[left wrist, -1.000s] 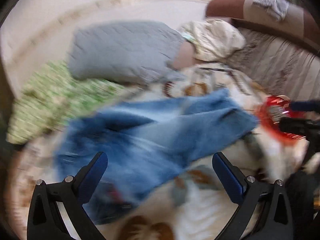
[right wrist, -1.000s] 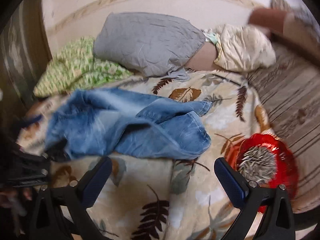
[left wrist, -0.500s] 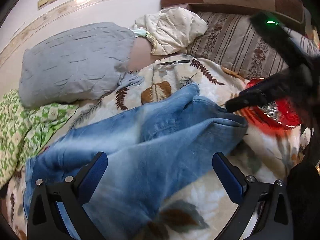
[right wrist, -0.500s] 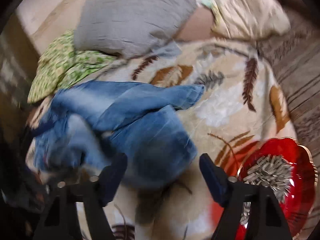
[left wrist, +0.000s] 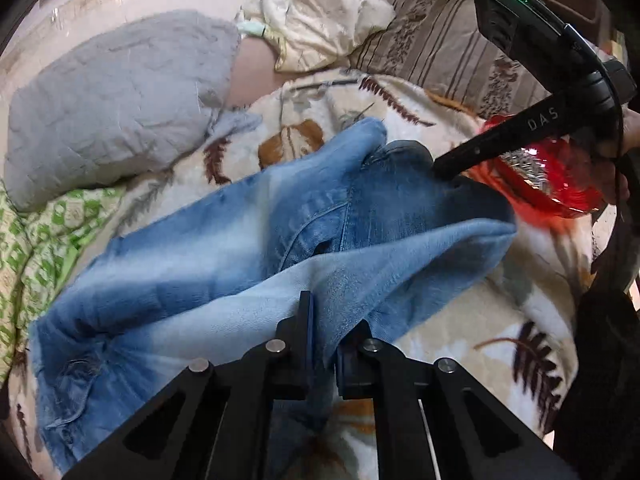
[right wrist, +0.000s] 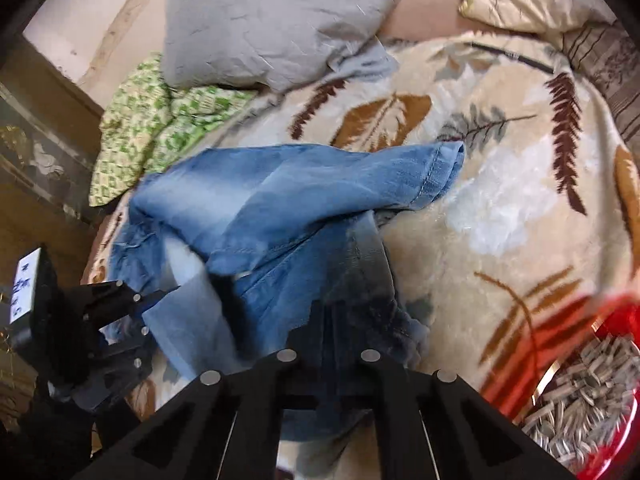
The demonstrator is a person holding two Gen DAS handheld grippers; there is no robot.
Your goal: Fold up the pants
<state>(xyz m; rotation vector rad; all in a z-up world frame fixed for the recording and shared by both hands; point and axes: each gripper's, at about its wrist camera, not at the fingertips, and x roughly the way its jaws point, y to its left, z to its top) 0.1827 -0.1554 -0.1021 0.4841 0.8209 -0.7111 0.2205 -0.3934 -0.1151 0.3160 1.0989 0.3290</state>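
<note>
Both tools bite denim: the left gripper (left wrist: 320,344) has its jaws pressed together on a pale fold of the blue jeans (left wrist: 248,248), the cloth rising between the fingers and draping over them, while the right gripper (right wrist: 332,320) is likewise pinched shut on a darker, shadowed part of the same garment close to its camera. In the left view the right tool's black finger reaches in from the right edge and meets the jeans at their darker end, so the two grips sit on separate parts of the cloth, apparently to spread or lift it for a fold; which edge each one holds cannot be told from these pictures. The jeans lie rumpled across a cream blanket (right wrist: 500,208) printed with brown leaves, one hemmed leg end (right wrist: 440,172) pointing toward the head of the bed, the legs overlapping instead of lying flat. The fold looks barely begun, and the garment will likely need straightening first. Beyond it rest a grey pillow (left wrist: 116,96), a green patterned cloth (right wrist: 160,128) and a cream pillow (left wrist: 320,20). A red bowl of sunflower seeds (right wrist: 592,384) sits on the blanket just beside the right tool, a likely spill risk if the denim swings wide.
</note>
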